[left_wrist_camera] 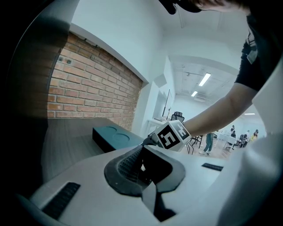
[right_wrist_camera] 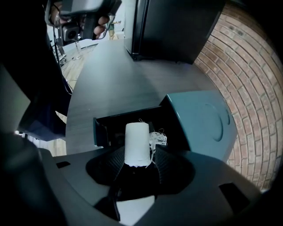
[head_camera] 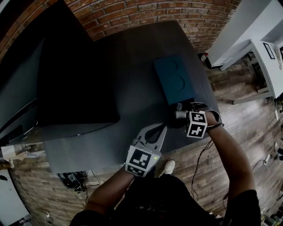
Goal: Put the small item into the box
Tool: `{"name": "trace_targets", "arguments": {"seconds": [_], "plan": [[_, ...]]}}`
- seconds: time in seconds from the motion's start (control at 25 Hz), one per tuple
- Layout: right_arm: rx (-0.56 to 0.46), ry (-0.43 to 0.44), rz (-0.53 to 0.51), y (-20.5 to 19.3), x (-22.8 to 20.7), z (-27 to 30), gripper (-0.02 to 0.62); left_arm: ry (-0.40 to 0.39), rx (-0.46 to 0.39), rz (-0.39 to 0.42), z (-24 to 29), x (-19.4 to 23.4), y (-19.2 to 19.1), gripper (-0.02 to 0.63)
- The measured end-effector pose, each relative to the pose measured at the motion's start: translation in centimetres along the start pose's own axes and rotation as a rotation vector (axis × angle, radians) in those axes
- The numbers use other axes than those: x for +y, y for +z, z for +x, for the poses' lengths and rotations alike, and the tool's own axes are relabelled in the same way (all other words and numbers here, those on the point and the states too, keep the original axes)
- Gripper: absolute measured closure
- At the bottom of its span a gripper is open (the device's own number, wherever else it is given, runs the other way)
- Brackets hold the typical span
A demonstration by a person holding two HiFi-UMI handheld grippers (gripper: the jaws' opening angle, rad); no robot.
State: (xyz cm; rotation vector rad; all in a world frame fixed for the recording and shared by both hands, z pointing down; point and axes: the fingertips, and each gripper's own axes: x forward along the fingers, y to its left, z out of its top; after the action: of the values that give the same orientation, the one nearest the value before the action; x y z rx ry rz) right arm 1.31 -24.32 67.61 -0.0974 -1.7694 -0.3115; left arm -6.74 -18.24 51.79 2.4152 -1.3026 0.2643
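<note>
A teal box (head_camera: 174,79) lies on the dark table, with its black drawer (right_wrist_camera: 104,128) pulled out toward the near edge. My right gripper (right_wrist_camera: 137,155) points steeply down over the drawer. A white spool of thread (right_wrist_camera: 136,143), loose strands trailing off it, stands between the jaws; the pads stand a little off its sides. In the head view the right gripper (head_camera: 181,114) sits at the box's near end. My left gripper (head_camera: 162,130) hovers beside it to the left, jaws together and empty. From the left gripper (left_wrist_camera: 141,164) view, the teal box (left_wrist_camera: 110,137) lies ahead.
A large black cabinet (head_camera: 70,75) takes up the table's left half. A brick wall (head_camera: 146,13) runs behind the table (head_camera: 132,57). The near table edge is just under both grippers, with wood floor (head_camera: 230,88) and cables below.
</note>
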Motion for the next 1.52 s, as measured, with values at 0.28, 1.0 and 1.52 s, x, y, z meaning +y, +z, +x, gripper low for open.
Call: {"name": "trace_targets", "arguments": {"seconds": [0.28,1.0,1.52], "plan": [[-0.063,-0.053,0.058,-0.1,-0.3,-3.0,0.360,0.003,-0.014,0.005,-0.4,-1.3,0.3,0.572],[-0.478,-0.308,0.465,0.3,0.1,-15.0,0.575,0.071,-0.090,0.052,-2.5,-5.5,3.7,0.572],[-1.062,-0.478,0.851,0.3,3.8,-30.1,0.577,0.109,-0.150,0.073,-5.5,-10.6,6.2,0.572]]}}
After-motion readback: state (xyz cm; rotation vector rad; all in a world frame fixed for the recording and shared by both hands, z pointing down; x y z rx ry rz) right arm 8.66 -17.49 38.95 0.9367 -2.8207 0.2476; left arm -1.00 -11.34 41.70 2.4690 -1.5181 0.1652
